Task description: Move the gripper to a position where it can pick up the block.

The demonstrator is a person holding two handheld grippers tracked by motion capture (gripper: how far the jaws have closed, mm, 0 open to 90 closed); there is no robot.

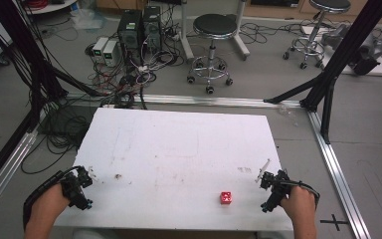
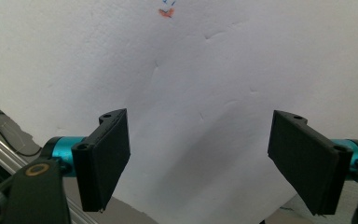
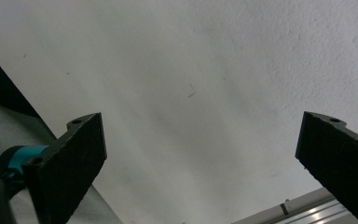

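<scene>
A small red die (image 1: 225, 197) lies on the white foam table top (image 1: 179, 149), near the front edge and right of centre. My left gripper (image 1: 84, 188) hovers over the front left corner of the table, open, its jaws wide apart with nothing between them (image 2: 200, 163). My right gripper (image 1: 266, 193) is at the front right corner, a short way to the right of the die, also open and empty (image 3: 200, 168). Each gripper view looks down on bare white foam.
A black frame post (image 1: 328, 74) rises at the back right and another at the left (image 1: 25, 64). Aluminium rails (image 1: 338, 169) run along the floor beside the table. Beyond the far edge are stools (image 1: 214, 30), computers (image 1: 139, 30) and tangled cables.
</scene>
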